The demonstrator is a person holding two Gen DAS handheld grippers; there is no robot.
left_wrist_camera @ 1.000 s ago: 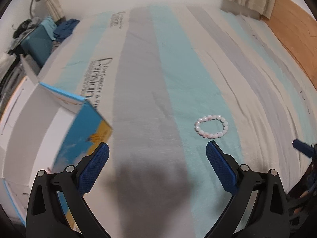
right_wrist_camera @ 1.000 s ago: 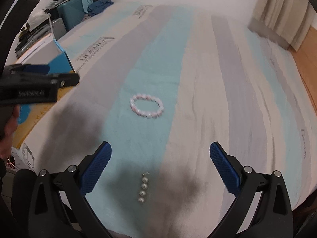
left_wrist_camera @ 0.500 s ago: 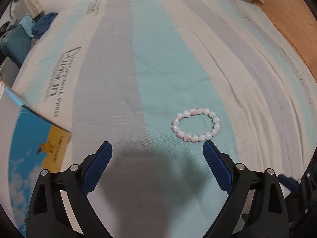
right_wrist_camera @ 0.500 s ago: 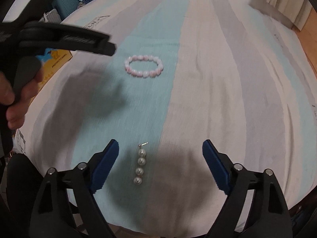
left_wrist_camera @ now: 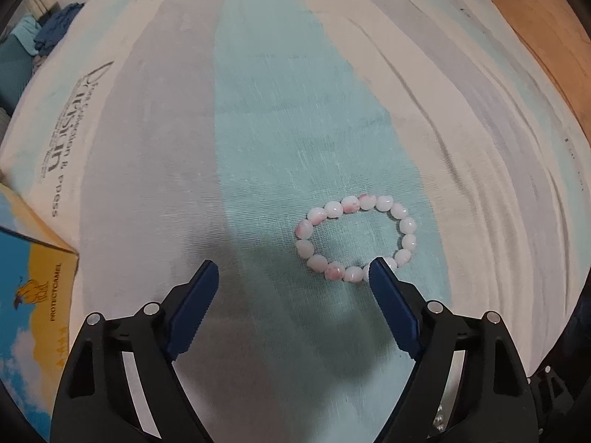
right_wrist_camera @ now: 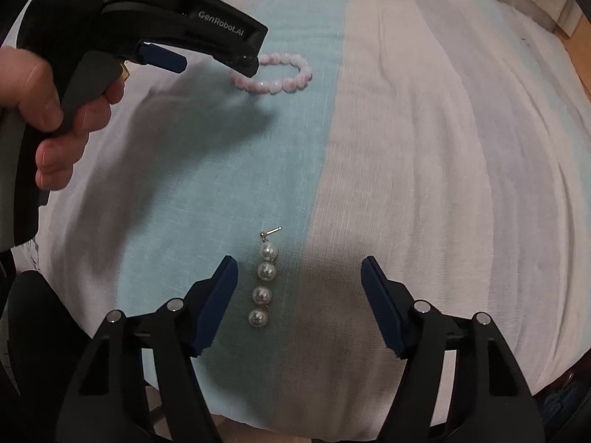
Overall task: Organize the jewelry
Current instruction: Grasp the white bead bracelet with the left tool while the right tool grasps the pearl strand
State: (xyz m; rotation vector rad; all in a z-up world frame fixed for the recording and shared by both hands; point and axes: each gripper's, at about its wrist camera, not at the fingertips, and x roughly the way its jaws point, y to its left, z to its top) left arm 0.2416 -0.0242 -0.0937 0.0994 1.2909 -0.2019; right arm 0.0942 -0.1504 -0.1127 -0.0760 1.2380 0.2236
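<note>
A pink and white bead bracelet [left_wrist_camera: 356, 236] lies on the striped bedsheet. My left gripper [left_wrist_camera: 293, 269] is open just before it, its right fingertip [left_wrist_camera: 380, 269] touching or overlapping the bracelet's near edge. The bracelet also shows in the right wrist view [right_wrist_camera: 284, 79], partly behind the left gripper's body [right_wrist_camera: 147, 26]. A pearl drop earring [right_wrist_camera: 264, 282] with several pearls lies between the open fingers of my right gripper [right_wrist_camera: 299, 265], nearer the left finger.
A blue and yellow cardboard box [left_wrist_camera: 29, 295] sits at the left edge of the bed. The striped sheet [right_wrist_camera: 424, 147] covers the bed. Wooden floor [left_wrist_camera: 546, 18] lies beyond the right edge. Clothes [left_wrist_camera: 51, 33] pile at the far left.
Both grippers have moved forward and down. The left one has closed in on the bracelet, away from the box. The right one has come over the pearl earring.
</note>
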